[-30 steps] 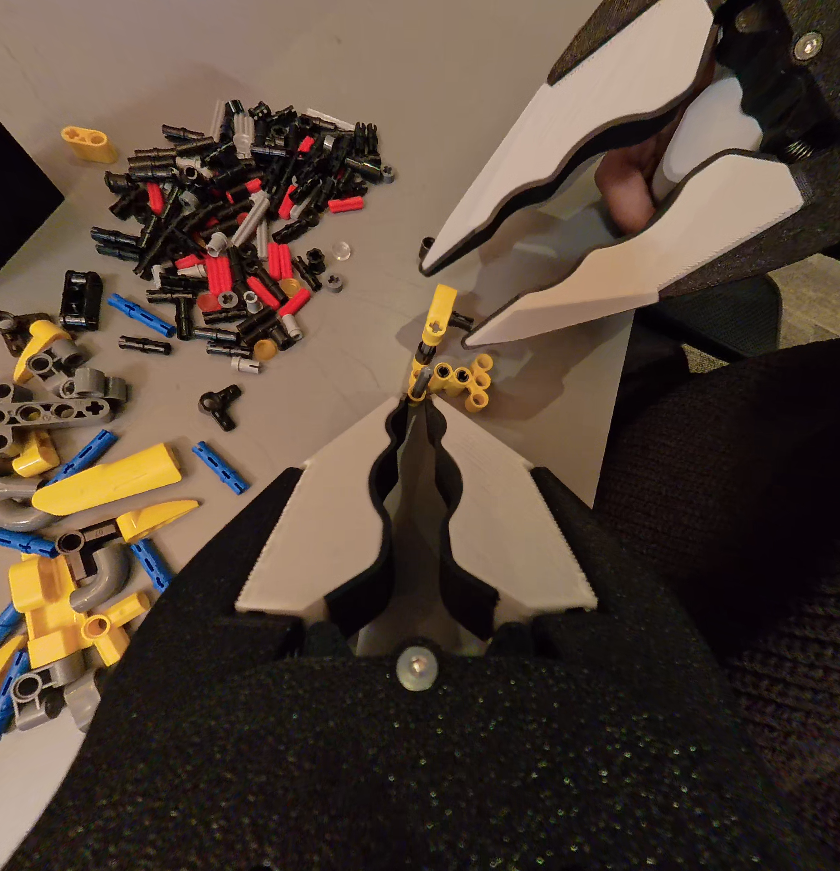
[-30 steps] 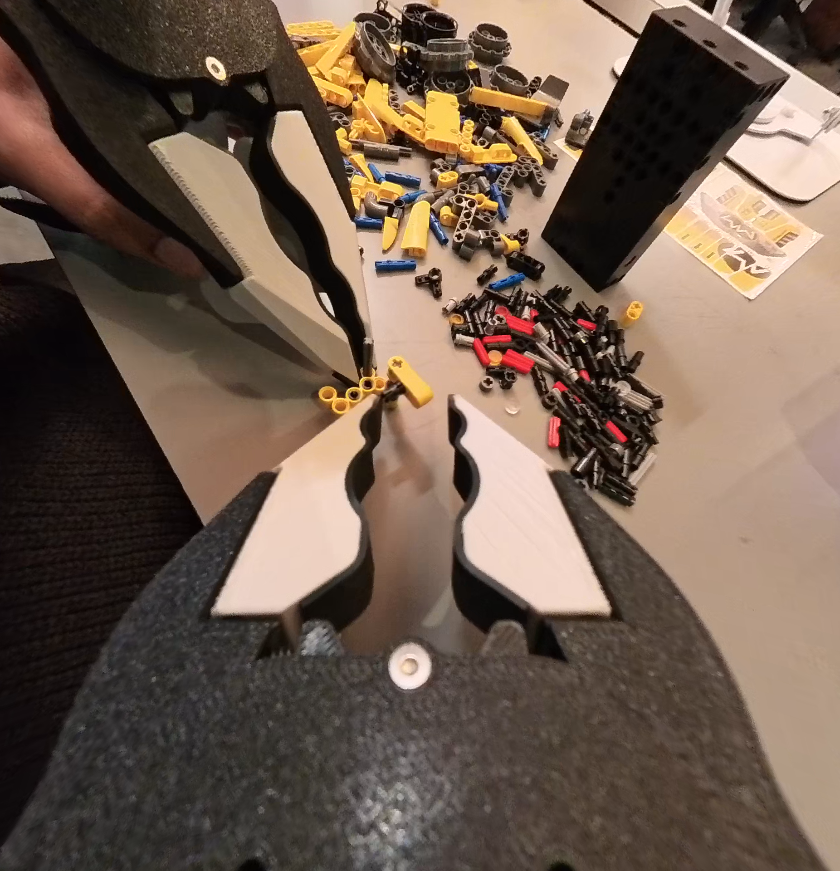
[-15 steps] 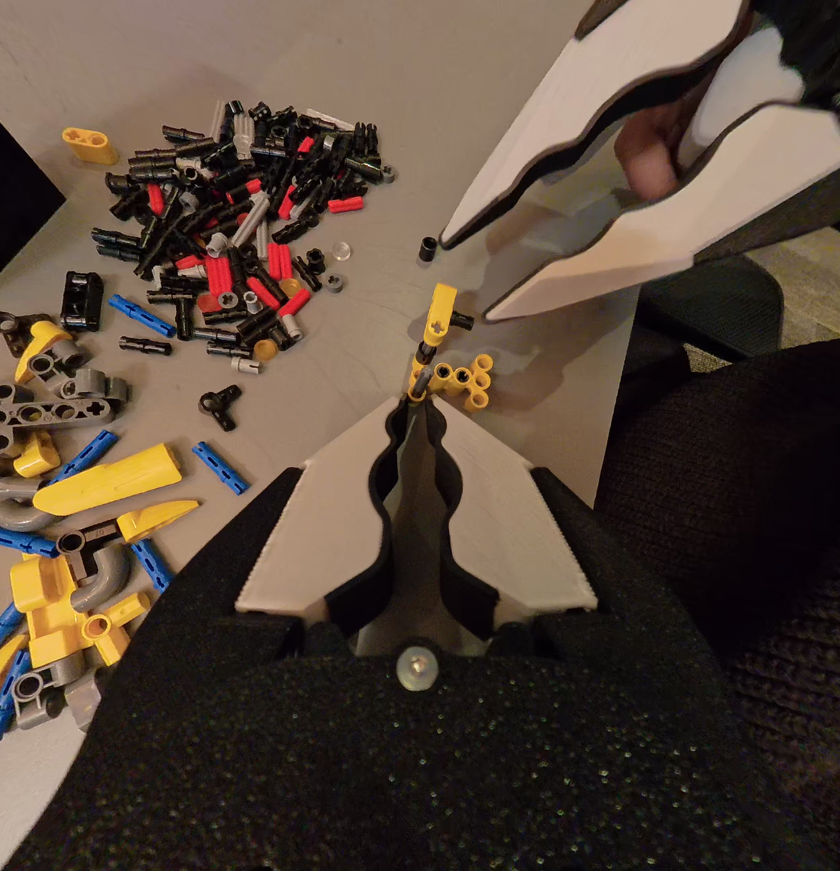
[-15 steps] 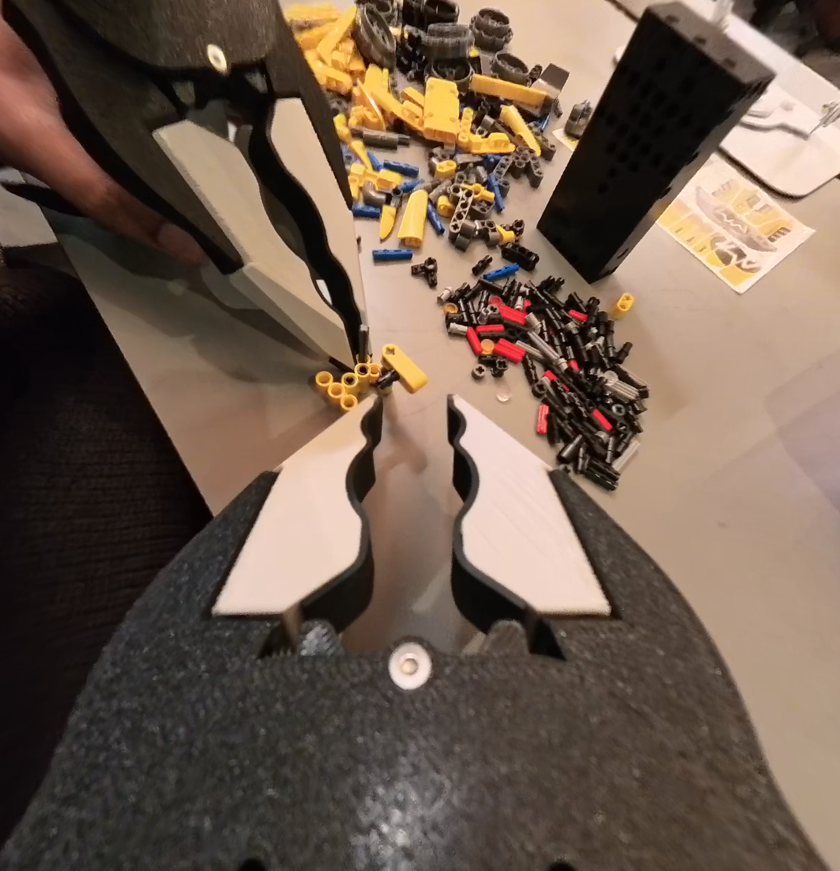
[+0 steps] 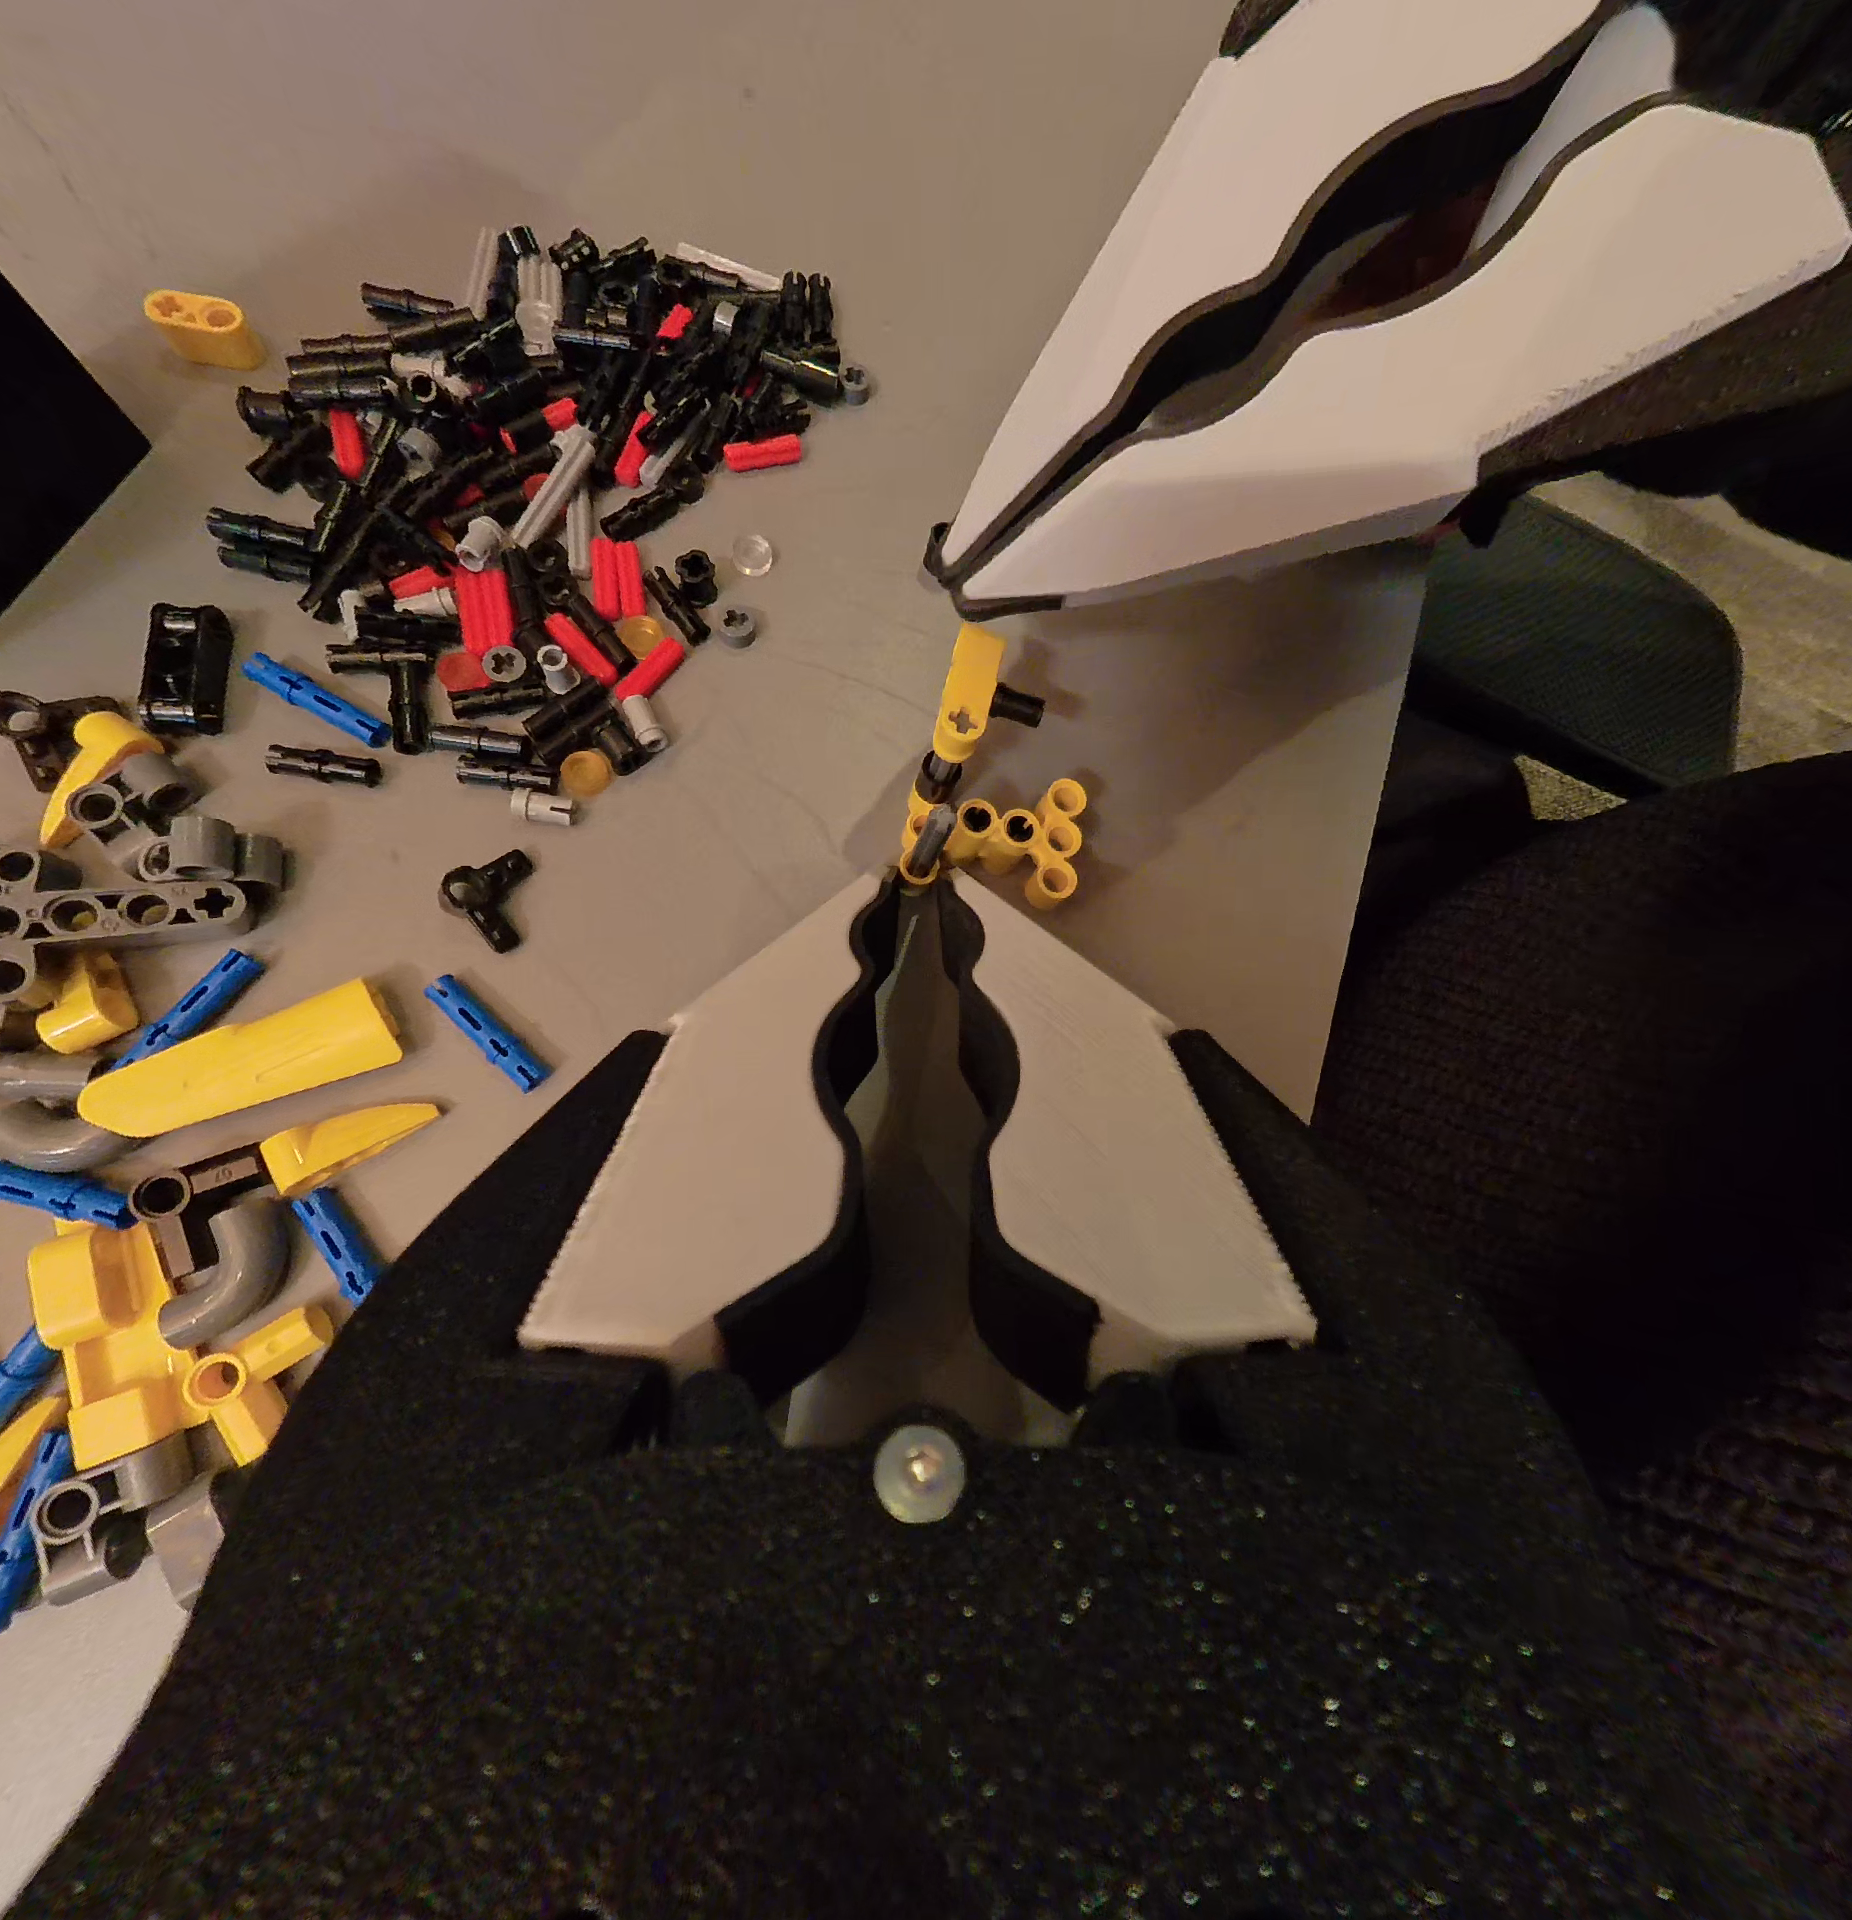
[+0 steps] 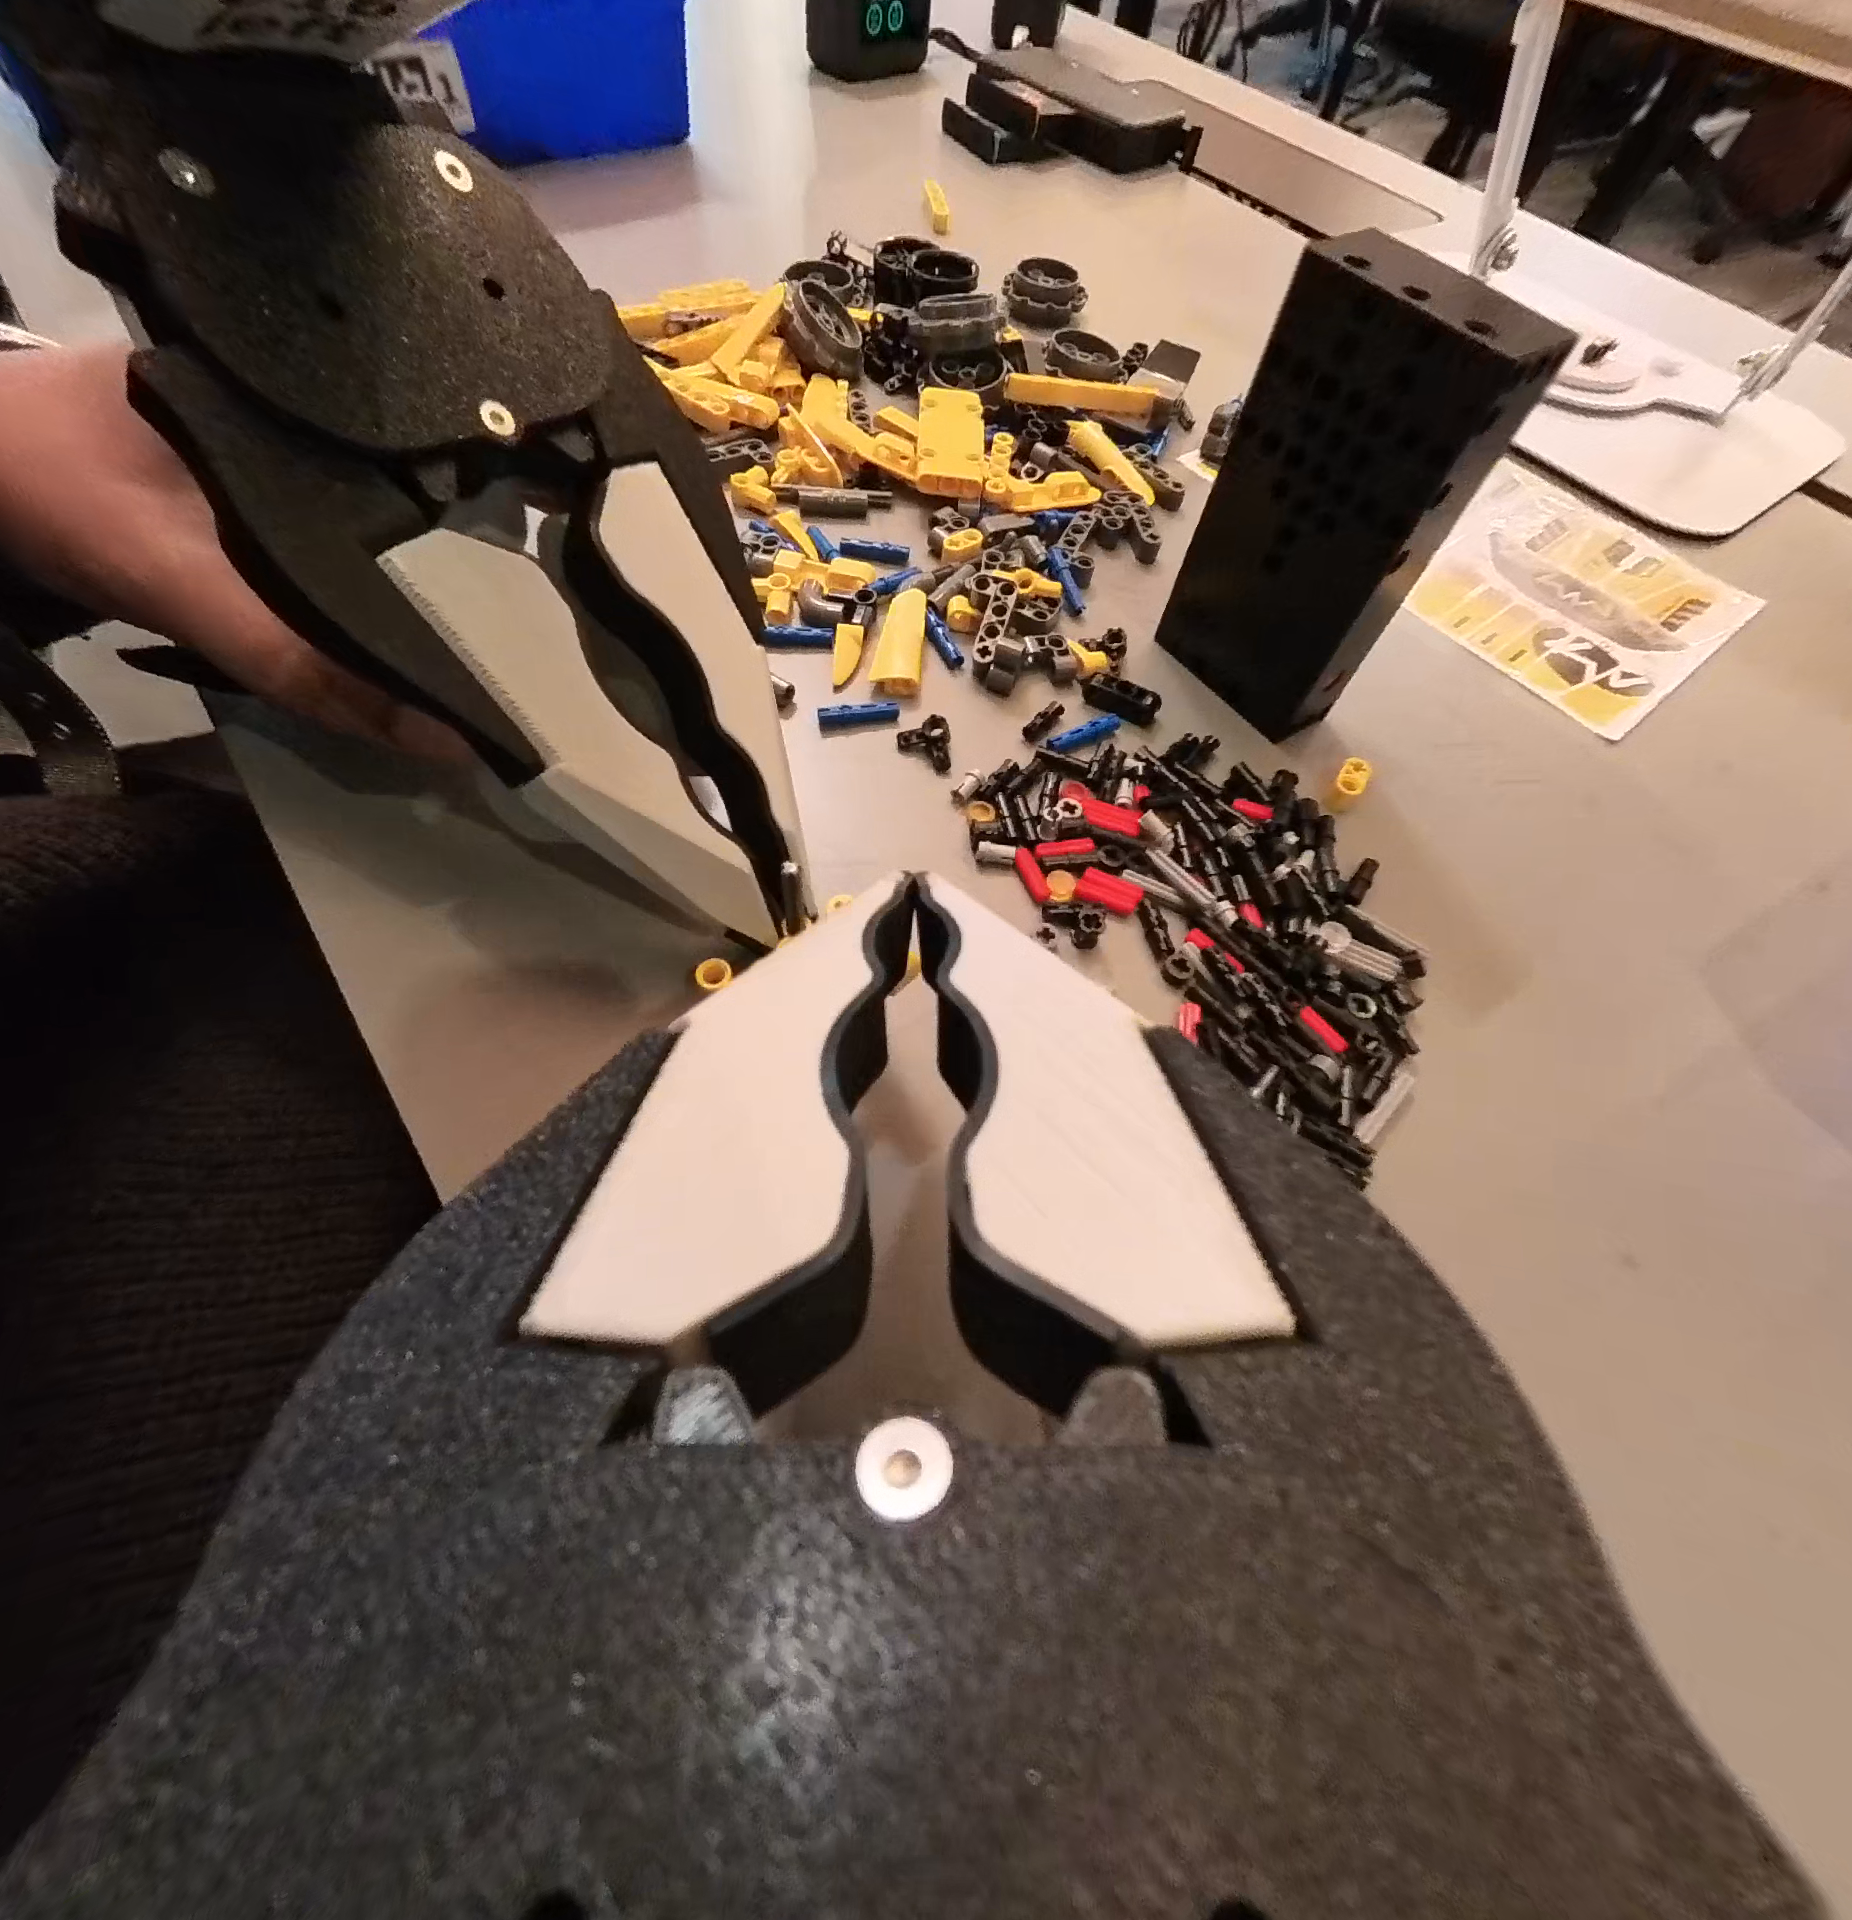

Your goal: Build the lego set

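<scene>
Your left gripper (image 5: 920, 878) is pinched nearly closed on the grey axle end of a small yellow assembly (image 5: 989, 831), which rests at the near edge of the grey table (image 5: 1161, 727). Opposite, your right gripper (image 5: 953, 597) has its tips pressed together just above the assembly's upright yellow connector (image 5: 969, 691); whether anything is caught between them cannot be told from either view.

Judged by looks, the assembly is light, rigid plastic, smooth enough to slip or twist in a loose pinch, and its push-fit joints could pull apart under a sideways tug. The grey axle and the flat faces of the yellow connector seem the surest places to hold; the black pin (image 5: 1017, 709) jutting from the connector's side offers little.

Well to the left lies a heap of black, red and grey pins (image 5: 527, 520), with a black tee piece (image 5: 486, 896) and a blue pin (image 5: 486, 1032) between heap and gripper. Yellow and grey beams (image 6: 953, 457), tyres (image 6: 932, 281) and a tall perforated black block (image 6: 1348, 488) stand farther back. Nothing crowds the assembly except the table's edge beside it.
</scene>
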